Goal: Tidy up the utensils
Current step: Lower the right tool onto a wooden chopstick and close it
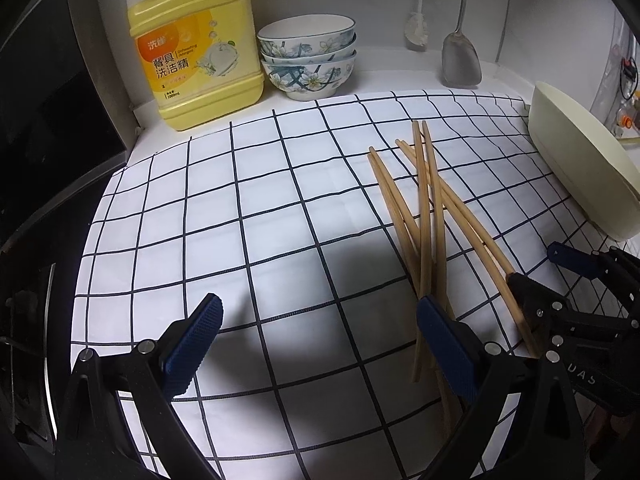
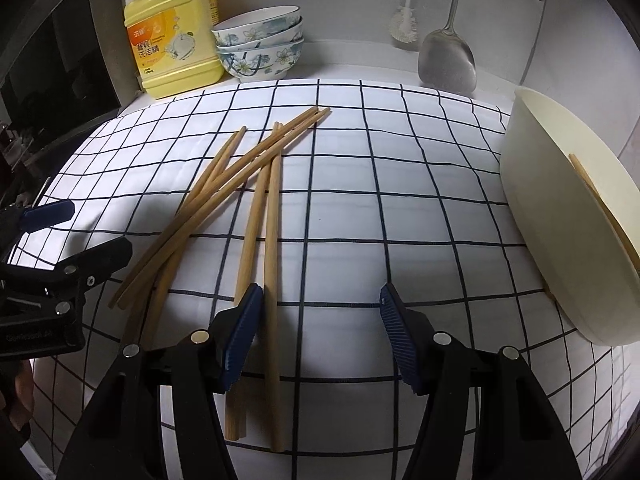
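Note:
Several wooden chopsticks lie crossed in a loose pile on the white checked cloth; they also show in the right wrist view. My left gripper is open and empty, left of the pile, its right finger over the chopstick ends. My right gripper is open and empty, low over the cloth, one chopstick lying just inside its left finger. A cream holder at the right holds chopsticks. The right gripper shows at the left wrist view's right edge.
A yellow detergent jug and stacked floral bowls stand at the back. A metal spatula and a brush hang on the wall. A dark stove lies to the left.

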Tool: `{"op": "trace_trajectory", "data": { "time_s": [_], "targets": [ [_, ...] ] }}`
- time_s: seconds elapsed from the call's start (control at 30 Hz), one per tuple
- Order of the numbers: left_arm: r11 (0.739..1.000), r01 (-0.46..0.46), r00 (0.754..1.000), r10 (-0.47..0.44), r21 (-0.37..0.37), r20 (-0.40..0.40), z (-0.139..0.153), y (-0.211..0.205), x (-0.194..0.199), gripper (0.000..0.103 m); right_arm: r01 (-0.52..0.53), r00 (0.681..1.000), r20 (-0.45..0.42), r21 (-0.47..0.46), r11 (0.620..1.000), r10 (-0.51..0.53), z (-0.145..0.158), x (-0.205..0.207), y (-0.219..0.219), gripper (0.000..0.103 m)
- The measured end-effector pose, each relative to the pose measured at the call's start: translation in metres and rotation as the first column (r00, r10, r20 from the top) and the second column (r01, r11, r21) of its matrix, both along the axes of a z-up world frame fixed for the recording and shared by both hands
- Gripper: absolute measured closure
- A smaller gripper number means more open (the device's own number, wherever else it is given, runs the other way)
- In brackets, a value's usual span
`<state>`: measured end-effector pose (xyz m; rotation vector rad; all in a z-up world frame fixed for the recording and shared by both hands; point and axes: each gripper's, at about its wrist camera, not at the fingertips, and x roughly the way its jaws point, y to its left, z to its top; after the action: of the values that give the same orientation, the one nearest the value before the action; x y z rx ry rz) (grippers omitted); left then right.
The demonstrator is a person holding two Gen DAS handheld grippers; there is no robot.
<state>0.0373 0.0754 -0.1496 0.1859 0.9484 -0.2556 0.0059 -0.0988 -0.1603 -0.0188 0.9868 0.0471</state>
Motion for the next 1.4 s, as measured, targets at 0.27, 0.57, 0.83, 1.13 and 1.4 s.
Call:
{"op": "trace_trajectory", "data": {
  "time_s": [0.27, 0.57, 0.83, 1.13, 1.4],
  "targets": [
    [1.0, 0.026, 0.999, -0.026, -0.002, 0.029, 0.004, -0.005, -0.002, 0.007, 0.022, 1.0, 0.004, -0.013, 1.0, -0.021, 0.0, 0.002, -0.007, 0.045],
    [0.998, 0.067, 0.996, -0.067, 0.007, 0.06, 0.0, -0.015, -0.002, 0.007, 0.046, 0.999, 0.006, -0.002, 0.999, -0.046, 0.001, -0.001, -0.013, 0.045],
    [0.997, 0.078, 0.994, -0.079, 0.011, 0.071, -0.004, -0.021, 0.006, 0.015, 0.053, 0.999, 0.008, 0.004, 0.999, -0.053, 0.001, -0.001, -0.012, 0.045],
    [0.995, 0.092, 0.994, -0.095, 0.046, 0.05, -0.011, -0.028, 0.011, 0.019, 0.056, 0.998, 0.007, 0.009, 0.998, -0.056, 0.001, 0.001, -0.012, 0.045],
    [0.996, 0.091, 0.995, -0.091, 0.027, 0.031, -0.013, -0.031, 0.02, 0.027, 0.03, 0.999, 0.019, 0.005, 1.0, -0.031, -0.001, 0.009, -0.007, 0.045]
  ]
}}
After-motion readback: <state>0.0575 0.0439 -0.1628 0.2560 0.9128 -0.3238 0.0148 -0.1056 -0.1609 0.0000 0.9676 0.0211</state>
